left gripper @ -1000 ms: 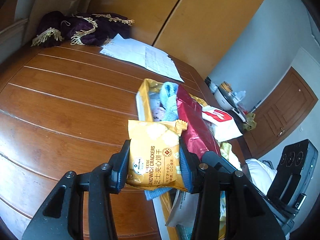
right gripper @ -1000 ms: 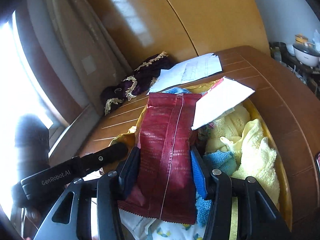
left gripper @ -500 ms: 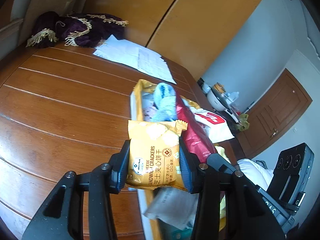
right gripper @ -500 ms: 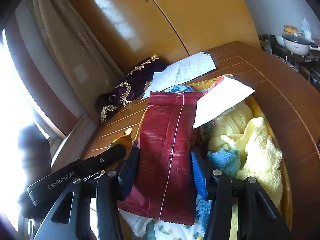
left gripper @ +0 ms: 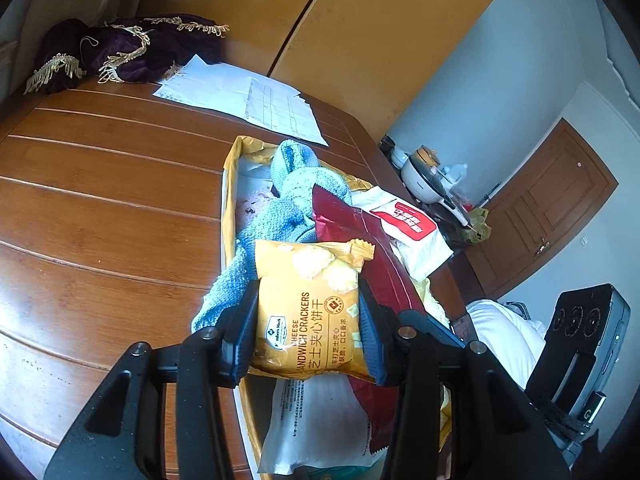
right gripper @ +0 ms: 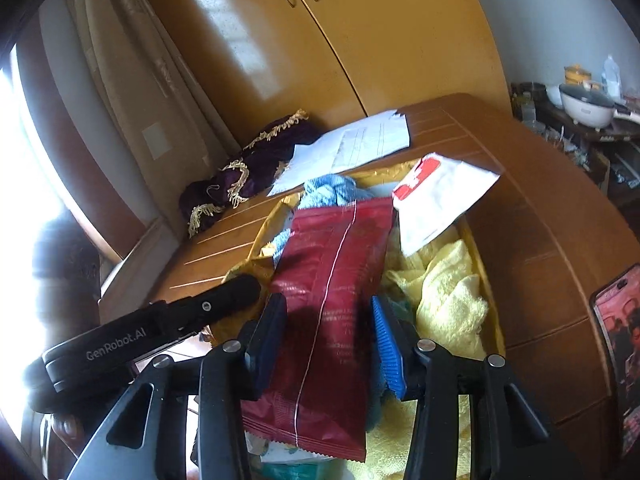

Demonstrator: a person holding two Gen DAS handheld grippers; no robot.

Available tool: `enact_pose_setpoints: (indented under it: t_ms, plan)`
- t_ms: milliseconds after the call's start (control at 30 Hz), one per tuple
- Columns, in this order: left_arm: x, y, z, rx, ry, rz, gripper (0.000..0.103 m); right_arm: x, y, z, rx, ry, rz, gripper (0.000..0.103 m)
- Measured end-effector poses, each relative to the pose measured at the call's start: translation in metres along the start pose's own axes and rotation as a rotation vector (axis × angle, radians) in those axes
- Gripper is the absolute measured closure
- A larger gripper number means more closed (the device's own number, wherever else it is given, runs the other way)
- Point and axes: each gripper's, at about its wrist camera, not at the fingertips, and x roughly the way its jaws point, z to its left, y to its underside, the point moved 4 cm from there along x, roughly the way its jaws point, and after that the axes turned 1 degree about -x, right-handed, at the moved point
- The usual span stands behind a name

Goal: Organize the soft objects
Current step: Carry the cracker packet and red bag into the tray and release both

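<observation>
The left claw (left gripper: pixel 308 332) is clamped on a yellow cracker packet (left gripper: pixel 310 308), which sits upright between its fingers above the yellow tray (left gripper: pixel 228 216) on the desk (left gripper: pixel 108 208). The right claw (right gripper: pixel 326 344) is clamped on a dark red snack bag (right gripper: pixel 328 300), which stretches forward from its fingers over the tray's blue towel (right gripper: pixel 328 188) and yellow towel (right gripper: pixel 448 288).

The right gripper (right gripper: pixel 326 334) grips a red packet (right gripper: pixel 330 304) at lower centre; yellow towels (right gripper: pixel 448 292) lie right of it.
</observation>
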Motion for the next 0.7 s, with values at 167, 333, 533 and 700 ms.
enact_pose_setpoints:
  t_ms: [167,333,533,700]
  plan:
    - [0.000,0.002,-0.001,-0.007,0.028,0.010,0.052,0.000,0.001,0.002,-0.013,0.004,-0.016,0.055]
    - [-0.009,0.002,-0.003,-0.014,0.055,-0.024,0.034,-0.007,0.000,0.005,0.003,-0.020,-0.039,0.043]
    - [-0.027,0.003,-0.005,0.015,0.013,-0.091,0.029,-0.017,-0.003,0.010,0.004,-0.009,-0.067,0.035]
    - [-0.044,0.005,0.000,0.038,-0.057,-0.153,0.021,-0.020,-0.001,0.013,0.016,-0.003,-0.063,0.026]
